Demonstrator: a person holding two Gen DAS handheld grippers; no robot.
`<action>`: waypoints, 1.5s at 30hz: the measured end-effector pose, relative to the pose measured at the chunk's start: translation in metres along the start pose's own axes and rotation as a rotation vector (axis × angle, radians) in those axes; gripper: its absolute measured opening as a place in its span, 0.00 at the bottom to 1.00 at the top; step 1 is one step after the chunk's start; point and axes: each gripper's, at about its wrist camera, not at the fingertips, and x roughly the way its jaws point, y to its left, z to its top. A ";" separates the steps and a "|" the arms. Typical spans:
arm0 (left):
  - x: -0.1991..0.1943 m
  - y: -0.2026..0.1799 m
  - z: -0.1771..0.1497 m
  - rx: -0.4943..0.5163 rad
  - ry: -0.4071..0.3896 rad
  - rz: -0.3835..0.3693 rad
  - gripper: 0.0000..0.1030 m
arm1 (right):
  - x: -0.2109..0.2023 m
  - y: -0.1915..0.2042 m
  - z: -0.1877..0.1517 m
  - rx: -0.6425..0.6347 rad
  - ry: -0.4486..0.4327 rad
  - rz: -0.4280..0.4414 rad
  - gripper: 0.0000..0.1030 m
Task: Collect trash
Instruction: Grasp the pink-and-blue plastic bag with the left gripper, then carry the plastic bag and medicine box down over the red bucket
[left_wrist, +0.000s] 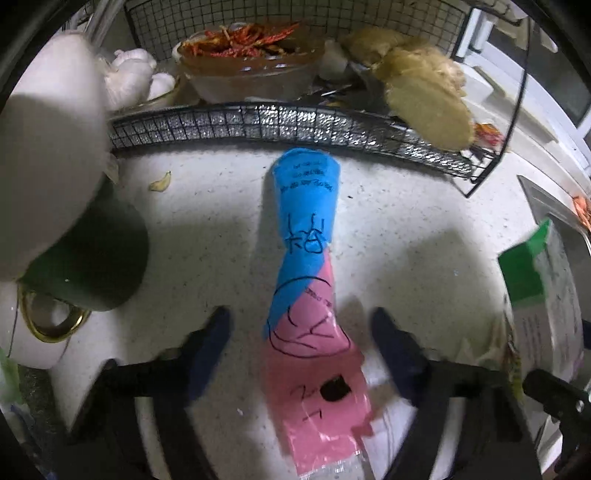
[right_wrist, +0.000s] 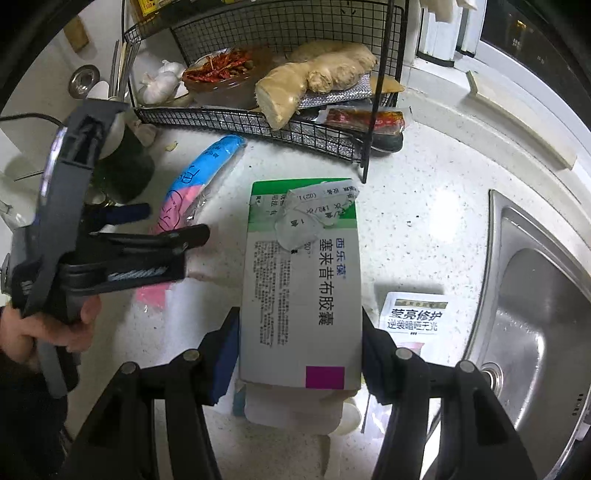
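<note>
Only the right wrist view shows the sink (right_wrist: 524, 295) (steel).

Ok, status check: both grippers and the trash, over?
Right gripper shut on medicine box. Left gripper open, straddling pink-blue wrapper on counter. Nothing blocking.
</note>
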 end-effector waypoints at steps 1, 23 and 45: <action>0.002 -0.002 0.000 0.005 0.006 -0.003 0.55 | 0.001 0.001 -0.001 0.002 0.002 -0.001 0.53; -0.126 -0.072 -0.069 0.045 -0.067 0.008 0.09 | -0.072 -0.016 -0.031 -0.035 -0.066 0.068 0.53; -0.275 -0.241 -0.313 -0.176 -0.149 0.114 0.09 | -0.199 -0.047 -0.234 -0.339 -0.137 0.254 0.53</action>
